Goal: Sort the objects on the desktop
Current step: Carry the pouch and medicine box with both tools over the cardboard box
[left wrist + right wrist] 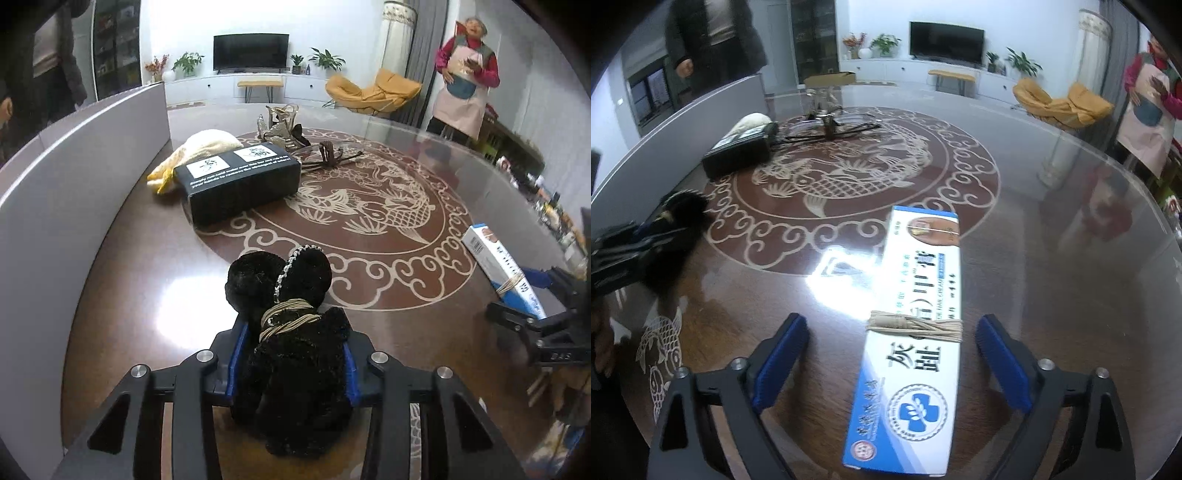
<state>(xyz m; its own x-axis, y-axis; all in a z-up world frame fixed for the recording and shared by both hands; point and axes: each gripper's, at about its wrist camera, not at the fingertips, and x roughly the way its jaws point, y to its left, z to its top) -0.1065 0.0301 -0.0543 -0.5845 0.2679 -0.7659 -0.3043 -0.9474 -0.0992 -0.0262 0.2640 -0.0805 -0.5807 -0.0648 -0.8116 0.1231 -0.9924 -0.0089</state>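
Left tongs point(291, 363) clenched on fuzzy black plush hair bow point(291, 332); right tongs point(892, 354) released, straddling long white-blue cardboard box point(916, 332) flat on glossy brown counter point(1034, 240).

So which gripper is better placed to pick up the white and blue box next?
Right. The right gripper has its jaws open on either side of the white and blue box, which lies flat on the table. The left gripper is already shut on the black fuzzy bundle.

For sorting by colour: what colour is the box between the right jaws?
White and blue box, clearest in the right wrist view.
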